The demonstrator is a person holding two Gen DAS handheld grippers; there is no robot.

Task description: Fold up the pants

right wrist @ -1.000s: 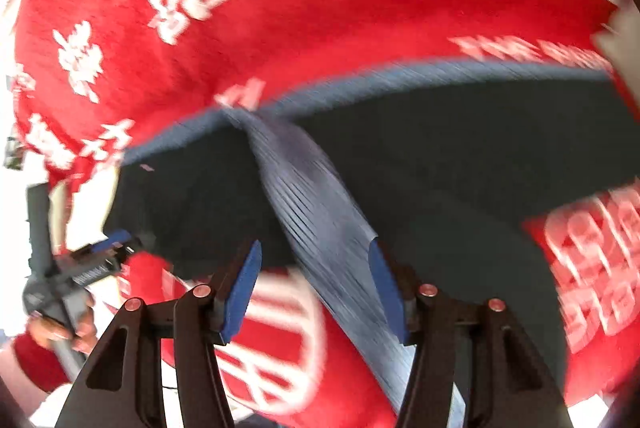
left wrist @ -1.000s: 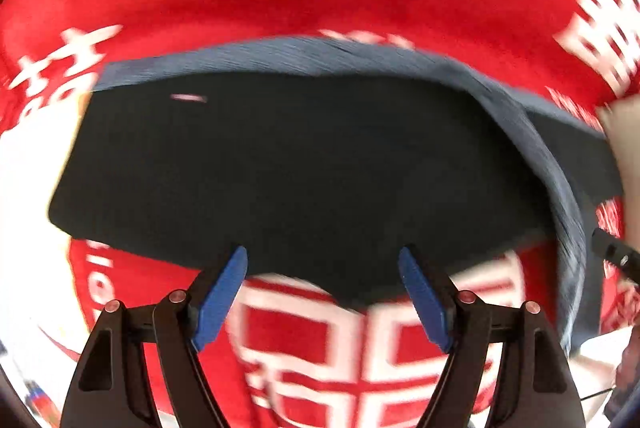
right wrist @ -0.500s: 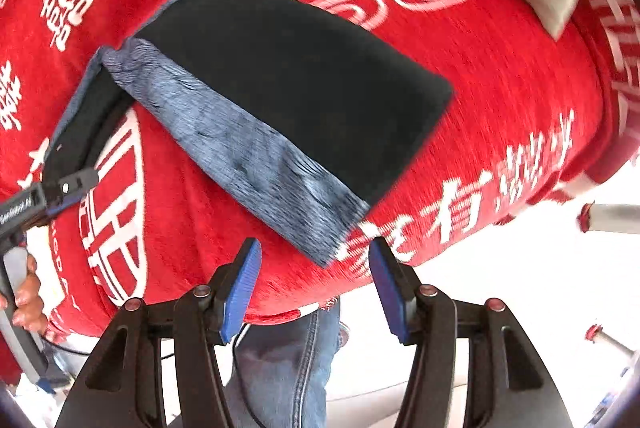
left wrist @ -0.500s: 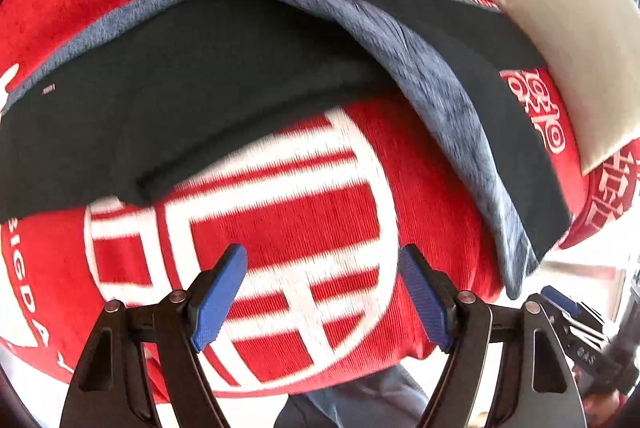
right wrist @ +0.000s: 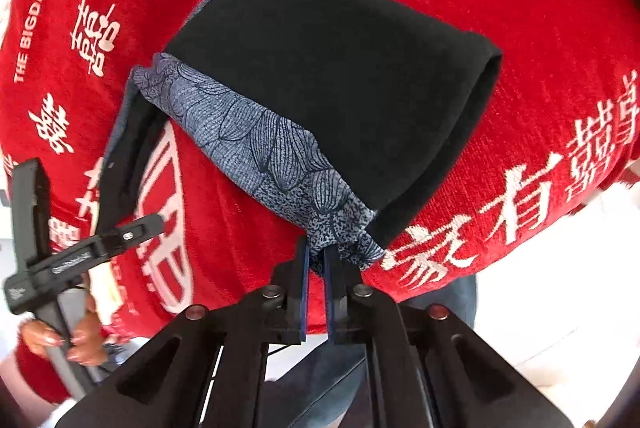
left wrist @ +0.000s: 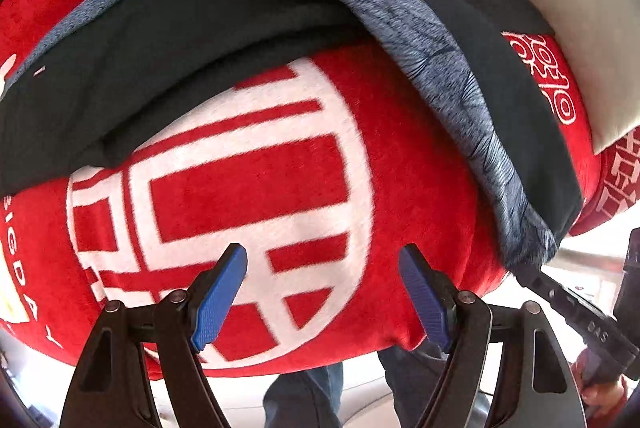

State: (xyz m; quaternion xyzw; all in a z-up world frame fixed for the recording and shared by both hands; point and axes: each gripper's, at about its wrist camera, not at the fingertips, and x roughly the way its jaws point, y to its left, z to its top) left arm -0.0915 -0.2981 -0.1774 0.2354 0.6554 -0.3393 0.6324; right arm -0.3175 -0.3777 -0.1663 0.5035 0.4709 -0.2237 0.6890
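Black pants (left wrist: 200, 40) with a blue-grey patterned band (left wrist: 440, 76) lie folded over on a red cloth (left wrist: 256, 188) with white characters. My left gripper (left wrist: 322, 292) stands open above a big white character, short of the pants, with nothing between its fingers. In the right wrist view, my right gripper (right wrist: 316, 260) is shut on the near corner of the patterned band (right wrist: 260, 148), beside the black fabric (right wrist: 340, 68). One of the left gripper's fingers (right wrist: 132, 232) shows there at the left. The right gripper's fingers (left wrist: 536, 282) meet the band's end in the left wrist view.
A beige cushion (left wrist: 580, 28) lies on the cloth at the far right, beside the pants. The cloth's near edge (right wrist: 460, 264) drops away just under both grippers. A person's jeans (right wrist: 320, 368) stand below it, and a hand (right wrist: 80, 332) holds the left gripper's handle.
Both views slid from over the pants toward the cloth's near edge. My right gripper, open before, has shut on the band's corner. The left gripper stayed open.
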